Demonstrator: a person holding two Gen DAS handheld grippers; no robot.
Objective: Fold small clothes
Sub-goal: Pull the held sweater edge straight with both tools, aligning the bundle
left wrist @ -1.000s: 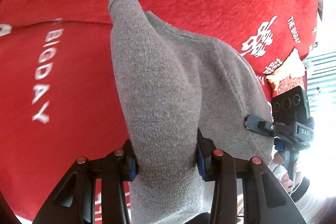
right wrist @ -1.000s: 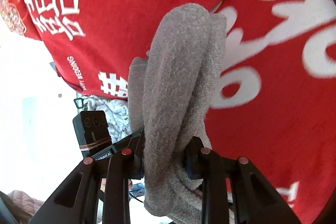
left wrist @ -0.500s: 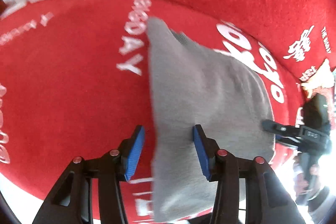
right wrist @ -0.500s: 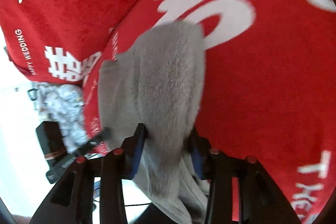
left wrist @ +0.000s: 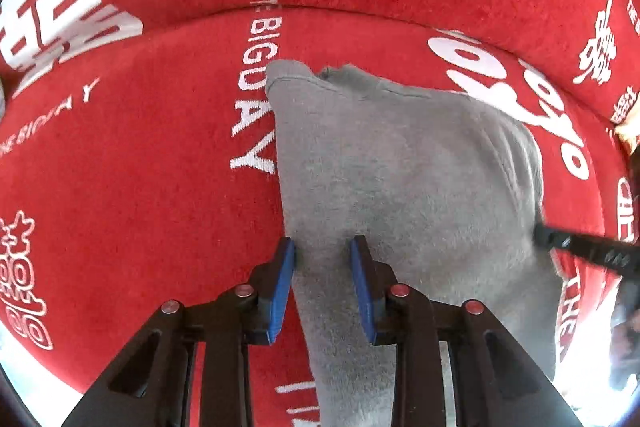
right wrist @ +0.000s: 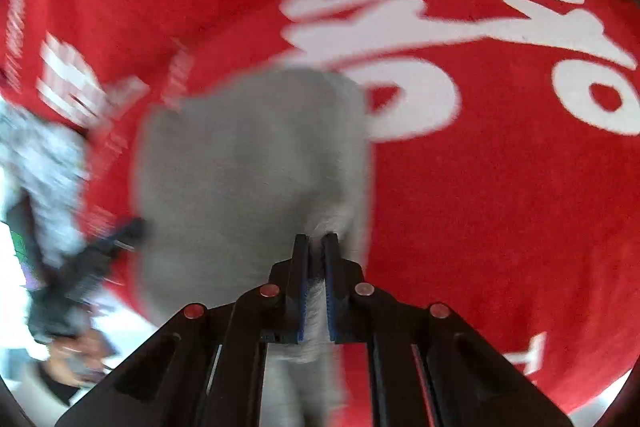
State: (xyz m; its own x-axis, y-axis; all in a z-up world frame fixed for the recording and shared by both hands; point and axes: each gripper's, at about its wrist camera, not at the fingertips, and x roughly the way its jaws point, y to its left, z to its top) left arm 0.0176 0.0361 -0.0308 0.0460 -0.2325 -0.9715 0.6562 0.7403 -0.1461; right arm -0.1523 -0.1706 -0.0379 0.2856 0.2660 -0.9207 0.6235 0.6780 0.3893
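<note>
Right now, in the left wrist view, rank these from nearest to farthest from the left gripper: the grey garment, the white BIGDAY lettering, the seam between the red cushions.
1. Grey garment: between the closing jaws of the left gripper.
2. BIGDAY lettering: beyond, up and left.
3. Cushion seam: farthest, across the top.

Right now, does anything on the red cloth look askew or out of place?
Nothing looks damaged or spilled. The grey garment lies mostly flat on the red cloth, but its far edge is uneven, with one small corner sticking up. The right gripper pinches a ridge of it; the left gripper is closing over the near edge.
</note>
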